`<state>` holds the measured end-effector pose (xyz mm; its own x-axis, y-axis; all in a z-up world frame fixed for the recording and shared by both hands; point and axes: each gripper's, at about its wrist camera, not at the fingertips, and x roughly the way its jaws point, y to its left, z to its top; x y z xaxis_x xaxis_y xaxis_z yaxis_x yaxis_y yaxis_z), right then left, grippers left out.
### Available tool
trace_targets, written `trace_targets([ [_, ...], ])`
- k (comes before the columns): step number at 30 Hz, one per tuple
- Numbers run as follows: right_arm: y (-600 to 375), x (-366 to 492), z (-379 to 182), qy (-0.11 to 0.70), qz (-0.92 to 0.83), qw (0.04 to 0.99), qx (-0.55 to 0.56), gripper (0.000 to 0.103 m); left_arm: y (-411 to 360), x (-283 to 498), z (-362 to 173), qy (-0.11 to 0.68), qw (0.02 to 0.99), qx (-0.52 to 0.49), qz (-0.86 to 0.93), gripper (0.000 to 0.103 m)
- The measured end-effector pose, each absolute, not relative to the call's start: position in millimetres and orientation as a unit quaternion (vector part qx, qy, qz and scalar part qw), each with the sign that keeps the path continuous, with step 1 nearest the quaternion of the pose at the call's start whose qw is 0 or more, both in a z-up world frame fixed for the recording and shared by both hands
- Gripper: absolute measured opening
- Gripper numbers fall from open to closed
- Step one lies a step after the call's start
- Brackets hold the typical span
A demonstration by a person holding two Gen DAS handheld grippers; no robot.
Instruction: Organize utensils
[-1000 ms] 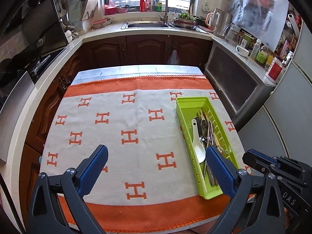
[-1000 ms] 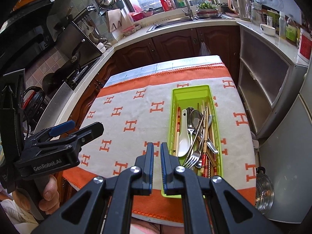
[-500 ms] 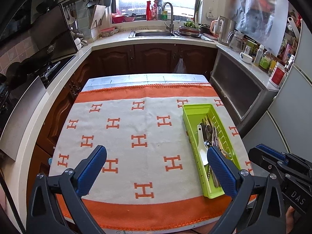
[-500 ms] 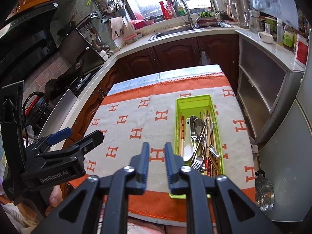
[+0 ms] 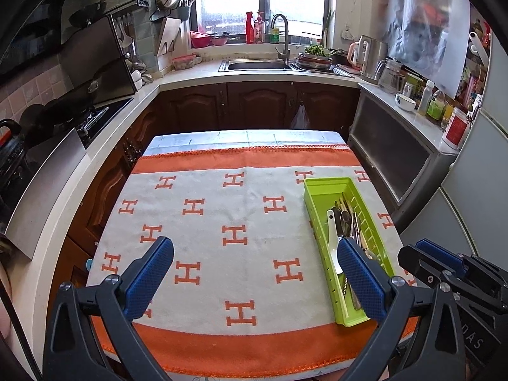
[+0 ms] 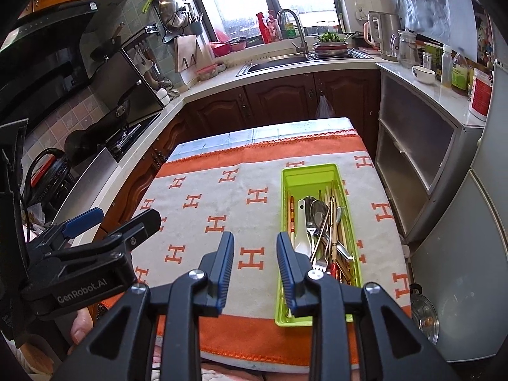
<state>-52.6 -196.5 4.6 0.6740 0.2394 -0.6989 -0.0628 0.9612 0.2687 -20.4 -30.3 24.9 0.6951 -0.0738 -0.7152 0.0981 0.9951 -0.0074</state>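
Observation:
A lime green utensil tray (image 5: 309,190) (image 6: 309,171) lies on the right side of the orange and white cloth (image 5: 222,209). It holds a white spoon (image 6: 301,222), metal spoons (image 6: 317,209), a fork (image 6: 320,263) and several chopsticks (image 6: 291,209). My left gripper (image 5: 254,270) is wide open and empty, above the cloth's near edge, left of the tray. My right gripper (image 6: 255,263) is partly open and empty, above the near edge, its right finger over the tray's near left corner.
The table (image 5: 247,135) stands in a kitchen. Dark cabinets and a sink counter (image 5: 260,66) are behind it, a stove (image 5: 63,120) at the left, a grey cabinet (image 5: 397,158) and a fridge at the right. A pot lid (image 6: 424,314) lies on the floor.
Both grippers have risen and pulled back from the table. The right gripper's jaws have opened from nearly shut to a wider gap. The left stays wide open.

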Motion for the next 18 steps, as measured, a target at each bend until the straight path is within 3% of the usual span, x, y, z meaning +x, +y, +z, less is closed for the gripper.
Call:
trace_targets([
  [18, -191.7, -47.6, -2.2, 0.406, 0.079, 0.904, 0.112, 0.028, -33.2, -23.8, 24.3, 0.383, 0.922, 0.021, -0.043, 0.102],
])
